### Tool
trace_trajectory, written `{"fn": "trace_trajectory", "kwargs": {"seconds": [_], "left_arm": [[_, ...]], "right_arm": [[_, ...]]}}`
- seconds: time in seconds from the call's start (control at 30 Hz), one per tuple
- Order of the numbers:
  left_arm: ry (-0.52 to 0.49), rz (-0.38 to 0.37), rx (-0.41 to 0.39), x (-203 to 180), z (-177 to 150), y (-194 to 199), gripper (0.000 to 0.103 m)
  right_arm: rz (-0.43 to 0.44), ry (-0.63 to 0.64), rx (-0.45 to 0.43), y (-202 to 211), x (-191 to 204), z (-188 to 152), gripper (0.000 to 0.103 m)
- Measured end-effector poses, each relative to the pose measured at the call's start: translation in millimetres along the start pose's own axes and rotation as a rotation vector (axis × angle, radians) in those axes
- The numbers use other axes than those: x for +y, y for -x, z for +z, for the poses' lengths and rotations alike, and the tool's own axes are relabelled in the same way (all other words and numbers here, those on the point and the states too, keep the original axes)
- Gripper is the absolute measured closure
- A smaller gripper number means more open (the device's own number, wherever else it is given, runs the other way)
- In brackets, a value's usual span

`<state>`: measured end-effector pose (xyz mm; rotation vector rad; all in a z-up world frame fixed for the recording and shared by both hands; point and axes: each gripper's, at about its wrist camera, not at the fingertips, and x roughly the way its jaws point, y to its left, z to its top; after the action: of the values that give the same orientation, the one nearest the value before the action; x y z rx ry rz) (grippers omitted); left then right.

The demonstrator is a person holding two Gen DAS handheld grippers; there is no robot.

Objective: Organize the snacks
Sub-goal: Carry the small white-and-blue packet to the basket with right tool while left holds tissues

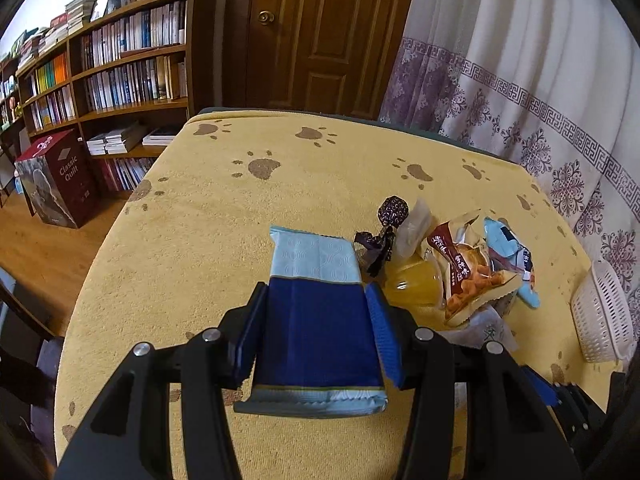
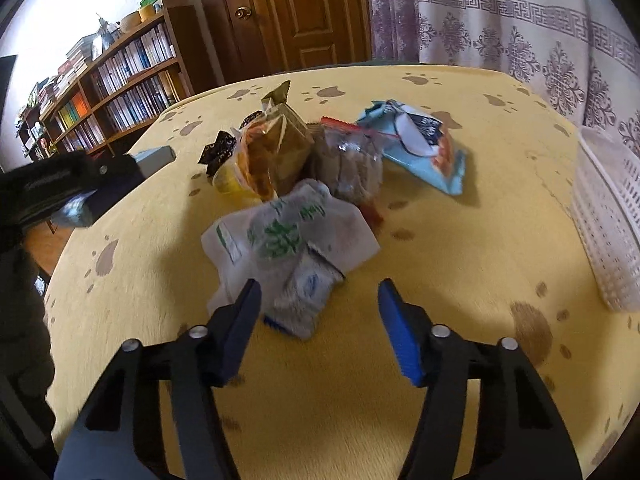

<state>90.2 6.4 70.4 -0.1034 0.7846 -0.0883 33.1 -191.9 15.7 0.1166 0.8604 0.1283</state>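
My left gripper [image 1: 318,296] is shut on a long blue snack packet [image 1: 316,312] and holds it above the yellow paw-print tablecloth [image 1: 200,240]. It shows at the left of the right wrist view [image 2: 100,184] with the packet's end [image 2: 154,158] sticking out. A pile of snacks lies to its right: a dark purple candy [image 1: 390,216], a yellow jelly cup [image 1: 414,280], a brown bag [image 1: 468,268]. My right gripper [image 2: 320,300] is open, just in front of a white bag with green print [image 2: 288,232] and a small white sachet [image 2: 308,296]. A light blue packet [image 2: 420,148] lies behind.
A white perforated basket [image 2: 608,216] stands at the table's right edge and also shows in the left wrist view [image 1: 600,312]. Bookshelves [image 1: 120,60], a wooden door [image 1: 320,32] and a patterned curtain [image 1: 520,60] lie beyond the table. A box [image 1: 60,180] stands on the floor at the left.
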Motion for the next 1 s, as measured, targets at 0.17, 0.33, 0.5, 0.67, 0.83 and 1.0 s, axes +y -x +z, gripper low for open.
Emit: {"fn": "trace_trajectory", "kwargs": {"seconds": [0.17, 0.33, 0.5, 0.67, 0.83, 1.0], "left_arm": [[0.006, -0.003, 0.003, 2, -1, 0, 0.053], [0.011, -0.006, 0.001, 1, 0, 1, 0.053], [0.002, -0.02, -0.008, -2, 0, 5, 0.053], [-0.014, -0.041, -0.019, -8, -1, 11, 0.053], [-0.034, -0.075, -0.03, -16, -5, 19, 0.053], [-0.053, -0.102, -0.042, -24, -7, 25, 0.053]], "right_arm": [[0.001, -0.002, -0.002, -3, 0, 0, 0.07], [0.003, -0.008, -0.024, 9, -5, -12, 0.075], [-0.009, -0.001, -0.058, 29, -6, -22, 0.075], [-0.008, -0.021, -0.066, 44, -13, -33, 0.075], [-0.024, -0.055, -0.103, 63, -25, -36, 0.075], [-0.067, -0.099, -0.169, 85, -45, -25, 0.075]]}}
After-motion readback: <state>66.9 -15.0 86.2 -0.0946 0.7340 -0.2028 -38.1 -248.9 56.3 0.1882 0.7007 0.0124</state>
